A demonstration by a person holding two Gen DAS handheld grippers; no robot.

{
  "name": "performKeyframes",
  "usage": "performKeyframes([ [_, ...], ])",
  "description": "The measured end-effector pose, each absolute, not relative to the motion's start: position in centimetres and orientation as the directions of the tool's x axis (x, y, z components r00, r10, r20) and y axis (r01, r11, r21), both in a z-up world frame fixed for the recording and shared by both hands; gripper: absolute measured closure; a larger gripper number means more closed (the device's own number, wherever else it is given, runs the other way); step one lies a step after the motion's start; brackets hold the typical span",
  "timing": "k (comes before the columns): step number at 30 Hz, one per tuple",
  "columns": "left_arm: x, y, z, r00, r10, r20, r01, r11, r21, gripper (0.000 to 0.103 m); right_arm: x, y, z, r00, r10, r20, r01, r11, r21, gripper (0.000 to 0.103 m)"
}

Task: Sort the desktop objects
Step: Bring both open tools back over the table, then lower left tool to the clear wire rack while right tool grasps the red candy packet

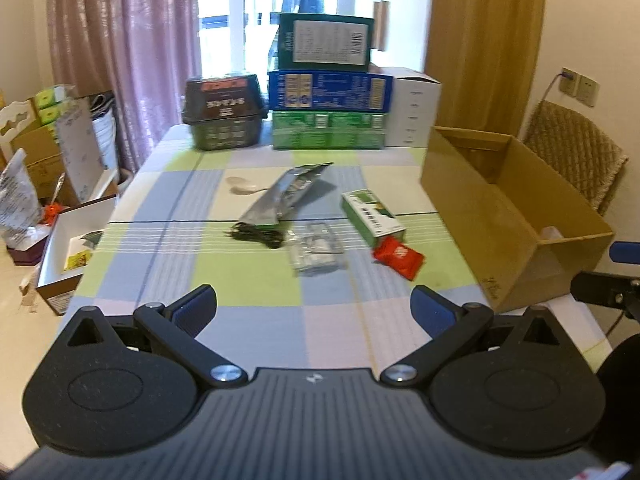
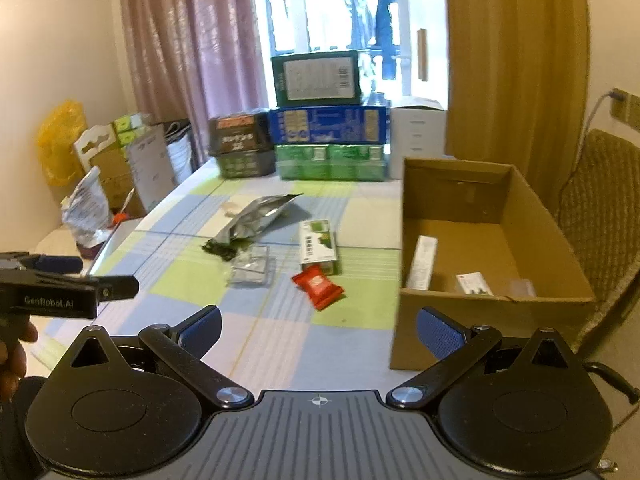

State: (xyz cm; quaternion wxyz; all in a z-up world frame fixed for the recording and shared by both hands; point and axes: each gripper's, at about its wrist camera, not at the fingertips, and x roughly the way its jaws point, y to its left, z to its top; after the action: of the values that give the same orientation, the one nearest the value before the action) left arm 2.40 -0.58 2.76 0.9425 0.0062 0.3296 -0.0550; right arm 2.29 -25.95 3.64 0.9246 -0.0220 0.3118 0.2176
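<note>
The table [image 1: 248,320] with the checked cloth fills most of both views, and at its right side stands the open cardboard box [image 2: 480,304], which already holds a long white carton [image 2: 422,262] and a small white packet [image 2: 474,284] on its floor. At the far edge a stack of product boxes [image 1: 330,80] stands against the window. In the middle of the cloth lie the loose things to be sorted: a silver foil pouch [image 1: 286,194], a green and white carton [image 1: 372,216], a clear plastic pack [image 1: 316,250], a black cable [image 1: 256,236] just beside the pouch, and nearest to the cardboard box a red sachet [image 2: 318,284]. The left gripper [image 1: 314,312] and the right gripper [image 2: 318,330] both hover above the near part of the table with jaws spread wide and nothing between them. I judge that the work is between two picks, with several objects left. The next move probably calls for lowering one gripper over the red sachet or the green carton, closing on it, and carrying it to the box; the thin sachet lies flat, so the fingers must come low.
</note>
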Motion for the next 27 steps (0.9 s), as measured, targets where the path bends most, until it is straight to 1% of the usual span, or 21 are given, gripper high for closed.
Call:
performKeyframes([
  [6, 3.4, 1.0, 2.2, 0.777, -0.071, -0.626, 0.081, 0.997, -0.013, 0.002, 3.3, -23.8, 2.4, 0.688, 0.417, -0.595, -0.469, 0.88, 0.074, 0.002],
  [16, 8.2, 1.2, -0.4, 0.768, -0.067, -0.637, 0.108, 0.994, 0.025, 0.002, 7.5, -20.4, -1.9, 0.648, 0.429, -0.629, -0.535, 0.844, 0.024, 0.003],
  [19, 10.3, 1.2, -1.7, 0.757, -0.072, -0.649, 0.121, 0.992, 0.031, 0.002, 9.5, -19.4, -3.6, 0.635, 0.431, -0.641, -0.548, 0.837, 0.02, 0.012],
  [24, 13.6, 0.9, -3.7, 0.743, -0.088, -0.663, 0.14, 0.99, 0.025, 0.001, 13.0, -18.0, -6.6, 0.625, 0.402, -0.669, -0.545, 0.839, -0.004, 0.031],
  [27, 15.1, 0.8, -4.9, 0.74, -0.098, -0.665, 0.159, 0.987, 0.031, 0.002, 15.1, -17.4, -8.1, 0.632, 0.371, -0.68, -0.531, 0.847, -0.032, 0.034],
])
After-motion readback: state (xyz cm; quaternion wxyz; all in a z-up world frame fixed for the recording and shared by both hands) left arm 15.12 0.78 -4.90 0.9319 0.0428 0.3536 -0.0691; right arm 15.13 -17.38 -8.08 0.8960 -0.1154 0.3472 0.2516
